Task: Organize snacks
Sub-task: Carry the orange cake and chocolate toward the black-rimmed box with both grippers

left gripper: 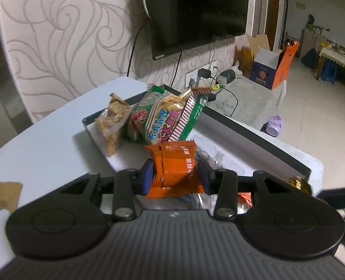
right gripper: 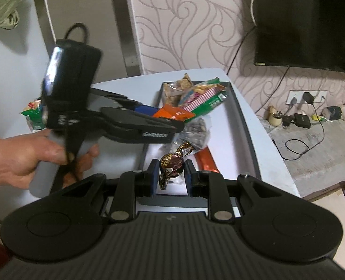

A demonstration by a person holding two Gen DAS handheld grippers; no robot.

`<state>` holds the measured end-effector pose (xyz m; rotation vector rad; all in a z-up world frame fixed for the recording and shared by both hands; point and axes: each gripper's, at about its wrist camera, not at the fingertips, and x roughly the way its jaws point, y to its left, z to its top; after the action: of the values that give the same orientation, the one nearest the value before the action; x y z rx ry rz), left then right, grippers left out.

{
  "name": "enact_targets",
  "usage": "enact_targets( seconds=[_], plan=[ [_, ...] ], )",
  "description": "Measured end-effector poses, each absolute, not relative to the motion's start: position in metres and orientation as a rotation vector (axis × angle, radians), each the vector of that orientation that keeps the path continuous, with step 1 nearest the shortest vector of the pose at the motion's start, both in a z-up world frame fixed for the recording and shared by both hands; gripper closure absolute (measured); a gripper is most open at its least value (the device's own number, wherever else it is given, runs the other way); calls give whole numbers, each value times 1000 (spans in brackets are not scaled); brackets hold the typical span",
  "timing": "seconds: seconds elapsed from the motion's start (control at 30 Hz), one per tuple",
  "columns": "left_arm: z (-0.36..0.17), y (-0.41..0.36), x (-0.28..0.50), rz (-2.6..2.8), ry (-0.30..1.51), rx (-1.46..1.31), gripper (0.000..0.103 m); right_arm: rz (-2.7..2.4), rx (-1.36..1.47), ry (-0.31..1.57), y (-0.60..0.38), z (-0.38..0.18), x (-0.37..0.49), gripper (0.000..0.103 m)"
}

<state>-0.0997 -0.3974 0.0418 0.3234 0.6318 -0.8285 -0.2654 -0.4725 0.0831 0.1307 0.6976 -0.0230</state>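
My left gripper is shut on an orange snack packet and holds it above the near part of a white tray with a dark rim. In the tray lie a green prawn cracker bag and a clear bag of brown snacks. My right gripper is shut on a brown wrapped toffee candy over the tray's near end. The left gripper with the orange packet shows in the right wrist view, above a clear packet of dark seeds and an orange sausage stick.
The tray sits on a pale table with a brown tape patch. A green snack pack lies on the table's left. A TV hangs on the patterned wall. Chargers, cables and boxes lie beyond the table.
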Motion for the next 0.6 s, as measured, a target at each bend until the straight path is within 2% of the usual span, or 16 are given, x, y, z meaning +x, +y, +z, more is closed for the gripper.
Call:
enact_targets(
  seconds=[0.6],
  plan=[
    [41,-419,-88,-838,634,344,59,-50,142,725,-478,78,-267,77]
  ],
)
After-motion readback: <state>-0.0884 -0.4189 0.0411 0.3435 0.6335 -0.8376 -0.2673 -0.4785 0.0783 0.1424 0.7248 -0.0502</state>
